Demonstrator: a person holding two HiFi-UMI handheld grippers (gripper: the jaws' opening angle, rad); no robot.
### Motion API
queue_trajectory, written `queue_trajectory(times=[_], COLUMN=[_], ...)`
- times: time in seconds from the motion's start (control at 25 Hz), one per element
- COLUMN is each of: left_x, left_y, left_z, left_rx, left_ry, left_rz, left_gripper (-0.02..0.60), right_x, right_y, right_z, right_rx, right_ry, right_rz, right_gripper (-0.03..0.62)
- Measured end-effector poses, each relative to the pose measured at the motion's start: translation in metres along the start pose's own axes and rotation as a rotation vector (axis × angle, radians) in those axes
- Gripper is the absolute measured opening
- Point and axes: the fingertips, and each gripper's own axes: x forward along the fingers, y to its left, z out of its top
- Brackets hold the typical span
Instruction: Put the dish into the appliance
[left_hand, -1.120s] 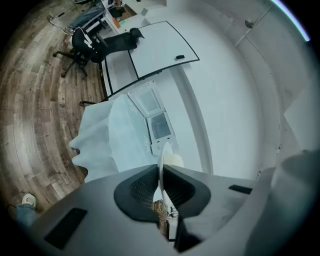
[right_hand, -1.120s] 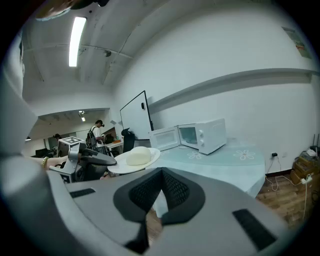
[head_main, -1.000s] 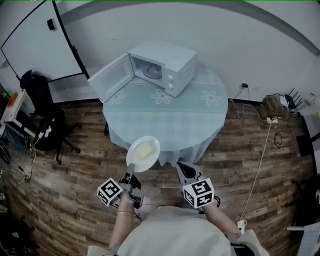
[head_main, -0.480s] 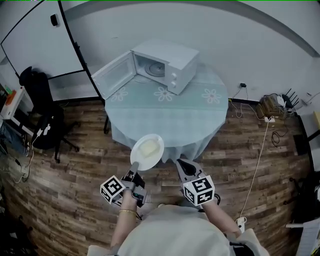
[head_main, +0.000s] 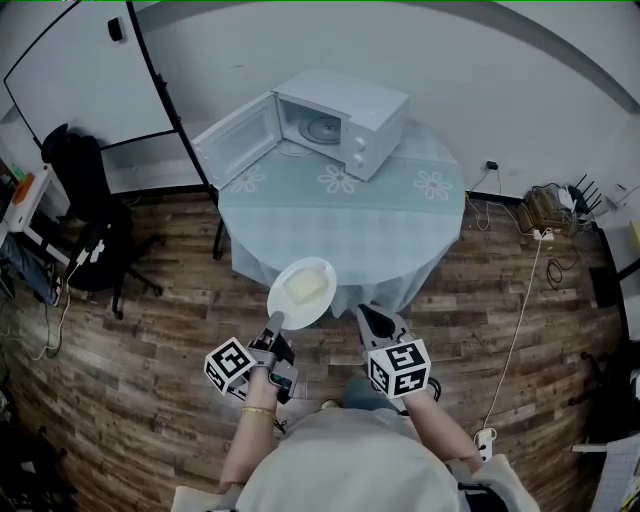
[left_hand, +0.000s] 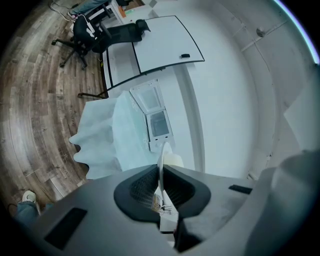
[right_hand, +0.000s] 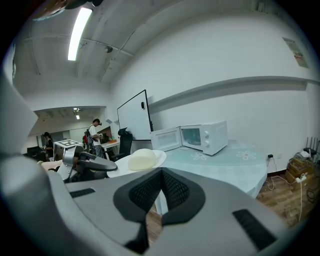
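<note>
Left gripper (head_main: 274, 325) clamps the dish (head_main: 285, 312) by its rim, just short of the bench (head_main: 340, 225). Right gripper (right_hand: 160, 176) has its jaws pressed together, empty. Only its view shows the pale lump (right_hand: 143, 160) domed. Microwave (head_main: 350, 110) door open.

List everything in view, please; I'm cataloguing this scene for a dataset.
microwave: one, white, far side of the table, door open
table: one, round, pale green flowered cloth, centre
plate: one, white, in the air at the table's near edge
food lump: one, pale yellow, on the plate
whiteboard: one, white, far left
office chair: one, black, left floor
cables: several, white and dark, right floor
bystanders: two, far room, right gripper view
left tongs: one, grey, shut on the plate's rim
right tongs: one, grey, shut, empty
</note>
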Motion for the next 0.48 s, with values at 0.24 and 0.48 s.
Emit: queue_trajectory(times=[0.24, 0.48], left_x=[0.018, 0.053], left_y=[0.003, 0.001], left_z=[0.010, 0.021], left_rx=[-0.005, -0.001], left_ry=[0.024, 0.047], left_rz=[-0.011, -0.011], left_gripper=[0.032, 0.032], right_x=[0.018, 0.047], right_y=[-0.006, -0.024], right_z=[0.001, 0.010], right_rx=[-0.006, 0.010], right_ry=[0.011, 0.015], right_rz=[-0.016, -0.010], right_gripper=[0.005, 0.005])
